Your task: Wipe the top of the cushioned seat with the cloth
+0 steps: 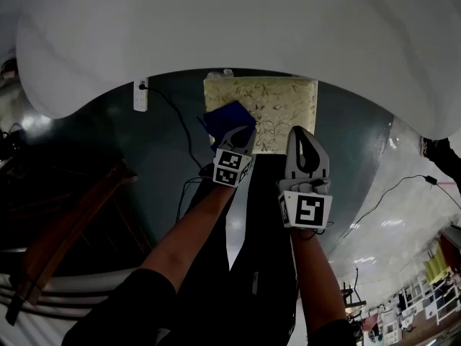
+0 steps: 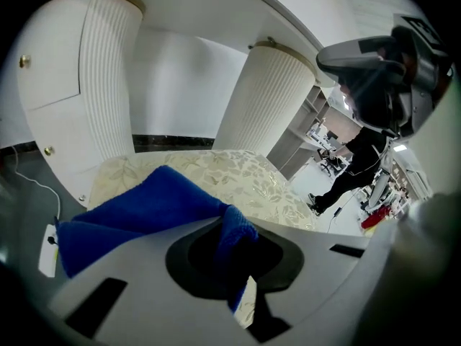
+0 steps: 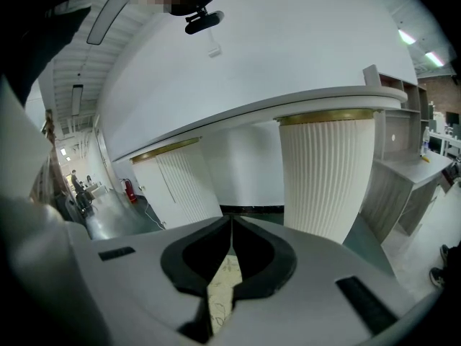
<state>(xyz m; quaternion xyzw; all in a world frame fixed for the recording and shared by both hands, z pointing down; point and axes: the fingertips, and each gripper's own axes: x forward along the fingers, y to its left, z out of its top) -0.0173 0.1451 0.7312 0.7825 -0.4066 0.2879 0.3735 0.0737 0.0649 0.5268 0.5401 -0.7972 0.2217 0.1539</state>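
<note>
The left gripper (image 1: 239, 134), clamped on a fold of the blue terry cloth (image 1: 226, 118), sat at the near-left corner of the square, cream, leaf-patterned cushioned seat (image 1: 279, 105), whose top stretched ahead-right, while the right gripper (image 1: 305, 147) hovered alongside, jaws together and empty.

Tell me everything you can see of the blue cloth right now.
Soft, fuzzy-looking blue cloth, plain deep blue, bunched and folded. One fold is pinched between the closed jaws of the left gripper; the rest fans out leftward over the near left corner of the cream leaf-patterned cushioned seat. Whether it presses on the seat is unclear.
</note>
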